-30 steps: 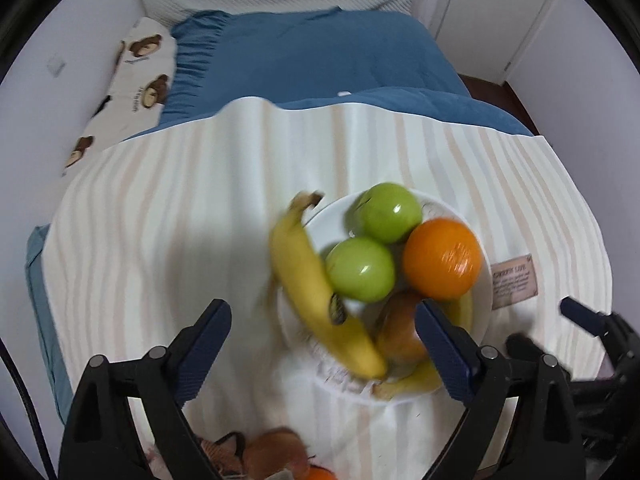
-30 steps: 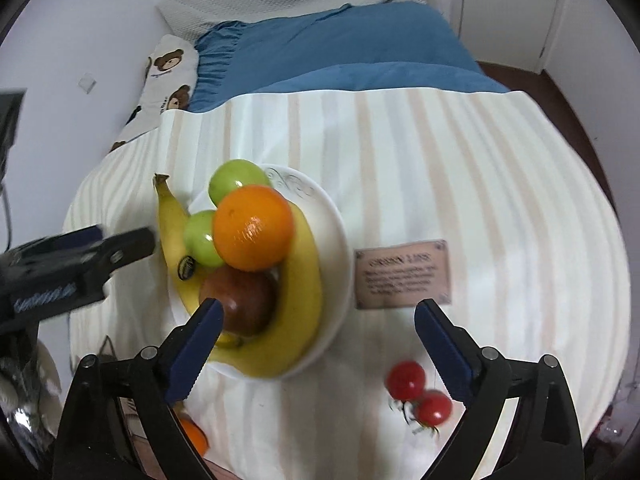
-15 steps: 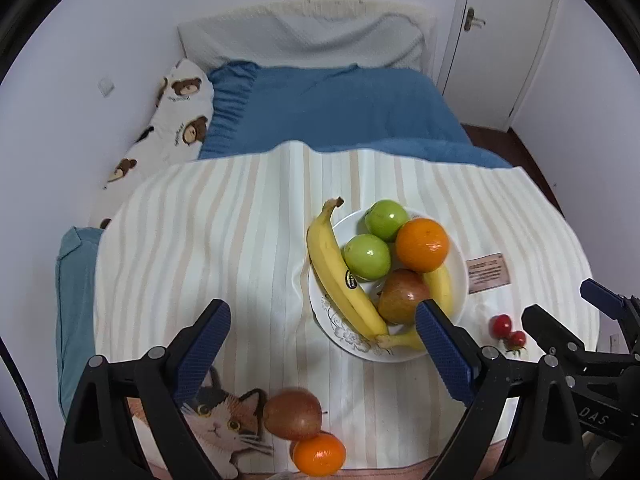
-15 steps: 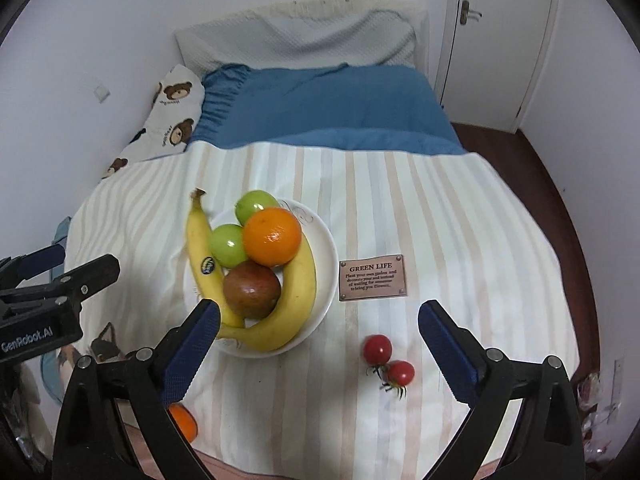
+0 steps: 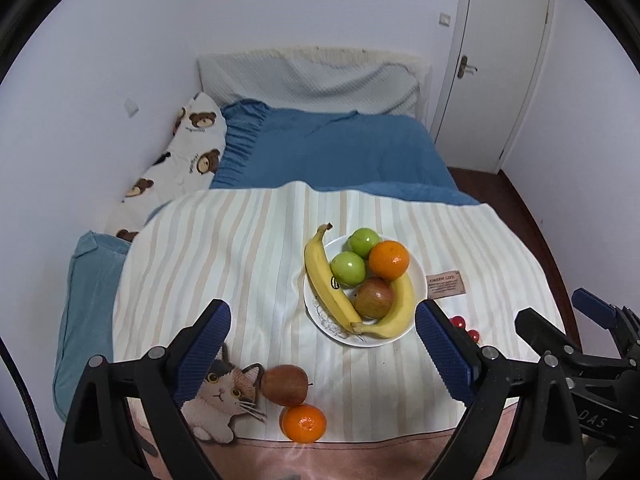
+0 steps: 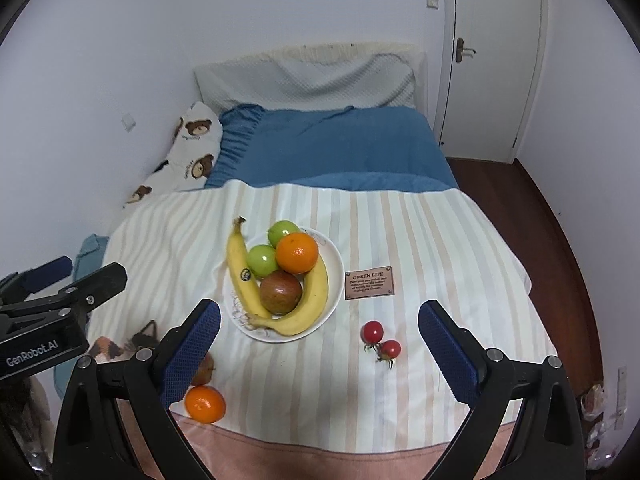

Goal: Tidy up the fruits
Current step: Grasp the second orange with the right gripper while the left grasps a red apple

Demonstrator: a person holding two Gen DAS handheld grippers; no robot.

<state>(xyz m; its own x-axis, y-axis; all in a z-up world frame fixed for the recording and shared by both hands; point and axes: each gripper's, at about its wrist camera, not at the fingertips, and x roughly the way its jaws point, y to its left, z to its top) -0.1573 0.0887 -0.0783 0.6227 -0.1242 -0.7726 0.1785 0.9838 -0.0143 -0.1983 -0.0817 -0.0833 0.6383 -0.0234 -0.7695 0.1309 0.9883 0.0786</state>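
A white plate point(image 5: 418, 276) on the striped cloth holds two bananas point(image 5: 326, 280), two green apples point(image 5: 349, 267), an orange point(image 5: 389, 260) and a red apple point(image 5: 374, 297). Loose near the front edge lie a brownish apple point(image 5: 285, 385) and an orange point(image 5: 304, 423). Two cherry tomatoes point(image 6: 373, 331) lie right of the plate point(image 6: 338, 264). My left gripper point(image 5: 322, 312) hangs open and empty, high above the cloth. My right gripper point(image 6: 320, 312) is also open and empty. In the right wrist view the loose apple point(image 6: 202, 372) is partly hidden behind a finger, beside the loose orange point(image 6: 205, 404).
The cloth covers the foot of a bed with a blue blanket point(image 5: 340, 152), a bear-print pillow point(image 5: 184, 152) and a white pillow point(image 5: 312, 80). A brown label point(image 6: 369, 282) and a cat print point(image 5: 224, 396) mark the cloth. White walls stand left; door point(image 6: 488, 60) and wooden floor right.
Both grippers rose and drew back from the plate. The plate now looks smaller, and the loose apple, orange and tomatoes have come fully into view.
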